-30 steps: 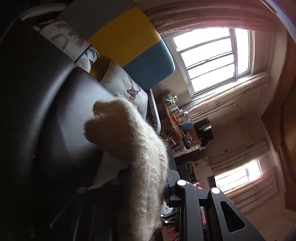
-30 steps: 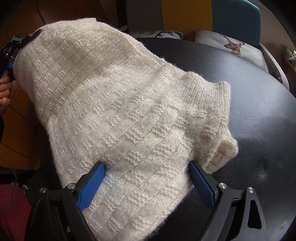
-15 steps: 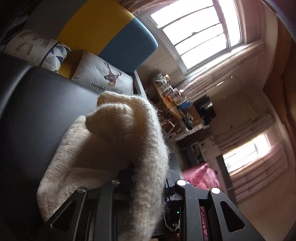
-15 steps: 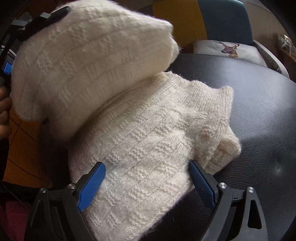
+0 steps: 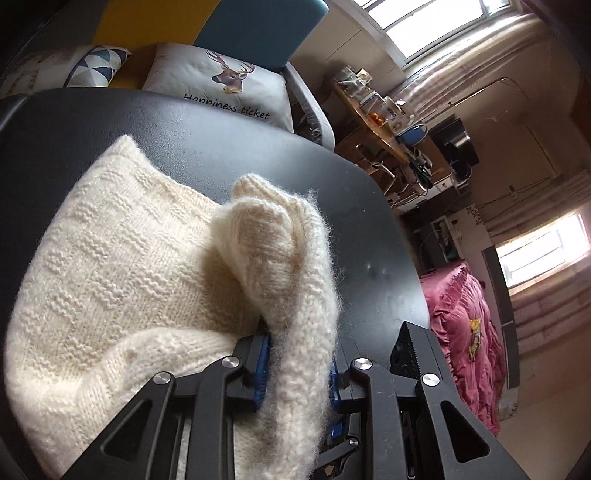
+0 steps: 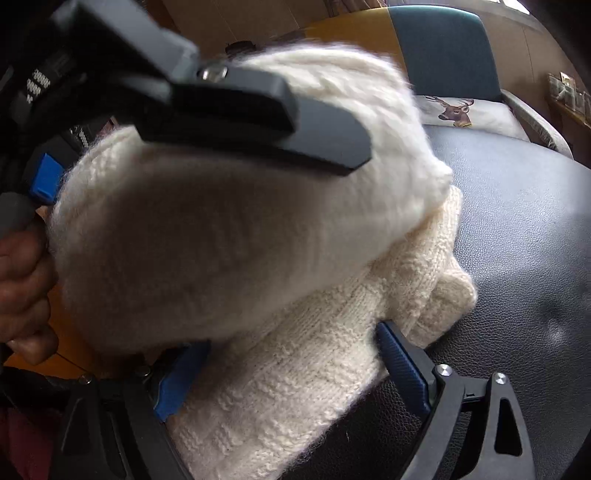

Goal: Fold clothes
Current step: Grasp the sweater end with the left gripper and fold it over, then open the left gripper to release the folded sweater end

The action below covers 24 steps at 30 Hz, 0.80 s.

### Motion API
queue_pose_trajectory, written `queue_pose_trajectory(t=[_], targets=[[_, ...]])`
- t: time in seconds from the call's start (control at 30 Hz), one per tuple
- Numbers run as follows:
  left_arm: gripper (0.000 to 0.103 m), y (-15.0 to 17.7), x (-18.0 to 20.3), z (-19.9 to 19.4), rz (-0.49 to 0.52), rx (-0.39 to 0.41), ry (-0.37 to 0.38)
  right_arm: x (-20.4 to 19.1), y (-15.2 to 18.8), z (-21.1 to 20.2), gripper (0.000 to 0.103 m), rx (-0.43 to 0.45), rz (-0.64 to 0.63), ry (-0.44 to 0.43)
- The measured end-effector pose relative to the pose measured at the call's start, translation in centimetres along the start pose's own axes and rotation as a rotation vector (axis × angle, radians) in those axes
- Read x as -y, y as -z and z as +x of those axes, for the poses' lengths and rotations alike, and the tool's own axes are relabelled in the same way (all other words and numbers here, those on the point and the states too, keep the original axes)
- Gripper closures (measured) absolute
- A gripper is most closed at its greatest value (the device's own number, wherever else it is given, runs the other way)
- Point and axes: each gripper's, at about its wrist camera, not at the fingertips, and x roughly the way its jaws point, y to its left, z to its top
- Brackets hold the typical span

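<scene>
Left gripper point(image 5: 297, 363) is clamped on a thick fold of the cream knitted sweater point(image 5: 122, 280), blue pads squeezing the fuzzy wool on both sides, though the jaws have just eased a touch wider with the wool between them. The pinched fold rises in a hump just ahead of the pads, and the bulk of the sweater spreads out to the left of it on the black table point(image 5: 229, 147).

Over on the other side, the right gripper point(image 6: 291, 363) stands wide apart, blue fingers point(image 6: 400, 363) straddling the lower layer of the sweater point(image 6: 303, 369), not squeezing it. Above it the left gripper point(image 6: 236, 110) shows as a blurred black bar holding a doubled-over flap of wool over that lower layer, with the person's hand point(image 6: 24, 291) on its handle at the left edge.

Beyond the table sits a deer-print cushion point(image 5: 221, 85) against a yellow and blue couch back point(image 5: 255, 29). Off to the right there is a pink quilt point(image 5: 465, 332) and a cluttered wooden shelf point(image 5: 373, 110) under the bright window point(image 5: 436, 22).
</scene>
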Motion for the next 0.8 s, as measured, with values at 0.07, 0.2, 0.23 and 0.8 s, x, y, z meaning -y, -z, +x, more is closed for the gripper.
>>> queue_pose_trajectory(t=[0.07, 0.2, 0.23, 0.8], targets=[[0.069, -0.1, 0.4, 0.1, -0.024, -0.034, 0.03, 0.2, 0.4, -0.8, 0.009, -0.002, 0.018, -0.009], [0.06, 0.1, 1.7, -2.0, -0.041, -0.08, 0.186, 1.2, 2.6, -2.5, 0.009, -0.036, 0.085, 0.002], [0.06, 0.1, 1.4, -3.4, -0.037, -0.062, 0.213, 1.3, 3.3, -3.2, 0.009, -0.038, 0.097, 0.004], [0.043, 8.8, -12.0, -16.9, 0.247, 0.213, -0.035, -9.3, -3.4, -8.8, 0.009, -0.048, -0.065, -0.191]])
